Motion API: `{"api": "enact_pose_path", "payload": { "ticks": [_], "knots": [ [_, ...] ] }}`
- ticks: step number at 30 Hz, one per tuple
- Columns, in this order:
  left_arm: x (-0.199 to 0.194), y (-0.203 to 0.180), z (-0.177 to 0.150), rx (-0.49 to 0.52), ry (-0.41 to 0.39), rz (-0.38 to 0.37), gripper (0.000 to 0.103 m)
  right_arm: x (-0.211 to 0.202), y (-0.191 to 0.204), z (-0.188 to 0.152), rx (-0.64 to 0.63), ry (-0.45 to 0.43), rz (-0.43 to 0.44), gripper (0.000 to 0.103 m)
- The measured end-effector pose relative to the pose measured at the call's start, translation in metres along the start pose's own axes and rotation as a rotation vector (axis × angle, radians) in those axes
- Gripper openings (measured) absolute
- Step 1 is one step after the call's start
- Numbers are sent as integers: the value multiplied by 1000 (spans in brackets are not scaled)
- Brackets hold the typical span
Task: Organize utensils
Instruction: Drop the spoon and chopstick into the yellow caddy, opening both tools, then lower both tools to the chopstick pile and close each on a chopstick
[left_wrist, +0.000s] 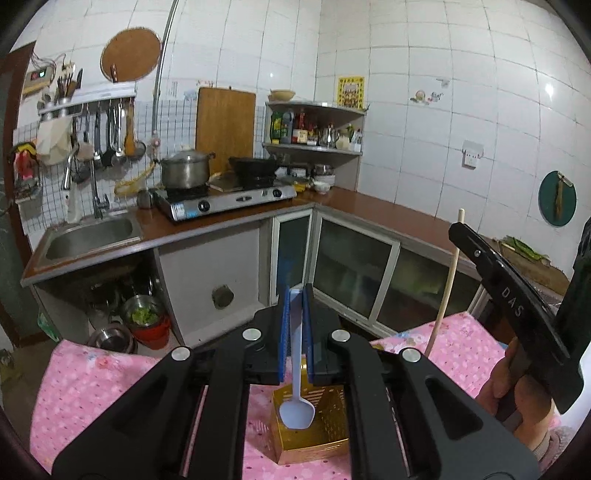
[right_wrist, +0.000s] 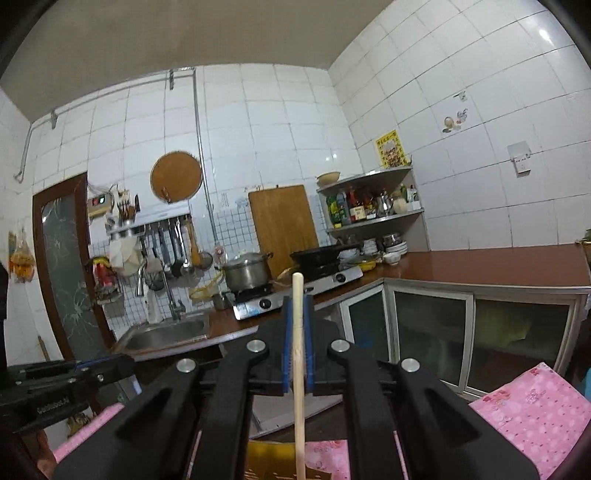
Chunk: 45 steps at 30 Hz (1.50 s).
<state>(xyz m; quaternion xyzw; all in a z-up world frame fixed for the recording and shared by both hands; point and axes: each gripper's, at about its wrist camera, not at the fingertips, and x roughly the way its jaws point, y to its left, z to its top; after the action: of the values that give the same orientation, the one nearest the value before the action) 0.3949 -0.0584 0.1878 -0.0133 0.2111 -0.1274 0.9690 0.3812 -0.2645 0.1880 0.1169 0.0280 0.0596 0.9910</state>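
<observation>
Step in hand, as I judge it: loading utensils into the gold holder (left_wrist: 314, 424), which stands on the pink floral cloth (left_wrist: 85, 387) of the counter, near its front edge and directly beneath my left claw (left_wrist: 295, 295). Left claw is pinched on the handle of the pale blue spoon (left_wrist: 296, 406); the handle runs up between the blue pads (left_wrist: 285, 332) and the bowl hangs downward, in line with the holder's open top. Whether the bowl is already inside the rim or just above it I cannot tell from this view. Right claw (right_wrist: 298, 306) is pressed together on a pale wooden stick (right_wrist: 298, 350), probably a chopstick, held roughly upright with its top end poking above the claw. Its lower end drops out of frame near the holder's yellow edge (right_wrist: 266, 458). In the left wrist view the same stick slants up at the right side of the cloth, apart from the holder. Next move, my estimate: lower the spoon straight down until the bowl is well within the holder walls, then spread the left claw and lift clear. The stick should follow once the opening is free, to avoid the two claws crowding the same narrow mouth.
</observation>
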Motion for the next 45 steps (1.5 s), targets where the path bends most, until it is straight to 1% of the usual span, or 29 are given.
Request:
{"api": "enact_pose_path", "payload": {
  "ticks": [4,9,14,17,18,20,21,22,23,24,25,26,28,29,31,33,36,38,43,45],
  "knots": [
    [22,2,-23,5,47,-1,6,9,-6,-29,-23,59,6,6],
    [35,8,-49,3,87,0,6,12,-9,-61,-57,149,11,6],
    [46,13,-68,-10,137,16,6,8,-10,-81,-59,207,2,6],
    [49,16,-75,-15,166,27,6,5,-12,-86,-54,243,3,6],
    [49,17,-76,-20,172,29,7,3,-12,-85,-52,255,5,6],
    [41,19,-76,-34,182,28,20,-1,-12,-83,-50,280,8,7],
    [36,21,-75,-42,181,32,38,-4,-12,-80,-47,289,8,7],
    [28,22,-73,-51,170,41,57,-8,-11,-75,-42,297,7,11],
    [20,24,-71,-59,157,50,63,-11,-11,-72,-39,302,4,19],
    [10,26,-69,-64,144,57,70,-17,-11,-68,-35,309,0,42],
    [4,27,-66,-64,141,64,73,-24,-11,-64,-29,306,-7,53],
    [-3,28,-64,-64,143,70,74,-31,-11,-61,-29,301,-15,53],
    [-16,32,-65,-69,157,78,84,-42,-9,-57,-41,320,-26,53],
    [-23,34,-66,-71,162,84,85,-49,-10,-57,-41,340,-36,53],
    [-36,39,-74,-70,164,107,94,-60,-11,-61,-44,390,-57,53],
    [-46,43,-86,-65,173,125,98,-69,-13,-70,-57,444,-80,53],
    [-55,51,-113,-67,226,127,98,-82,-13,-91,-78,514,-97,53],
    [-57,55,-129,-79,261,127,98,-92,-13,-110,-85,559,-110,53],
    [-62,63,-167,-96,311,162,98,-111,-16,-151,-77,635,-127,53],
    [-62,64,-180,-100,335,165,98,-115,-18,-164,-67,661,-139,53]
  ]
}}
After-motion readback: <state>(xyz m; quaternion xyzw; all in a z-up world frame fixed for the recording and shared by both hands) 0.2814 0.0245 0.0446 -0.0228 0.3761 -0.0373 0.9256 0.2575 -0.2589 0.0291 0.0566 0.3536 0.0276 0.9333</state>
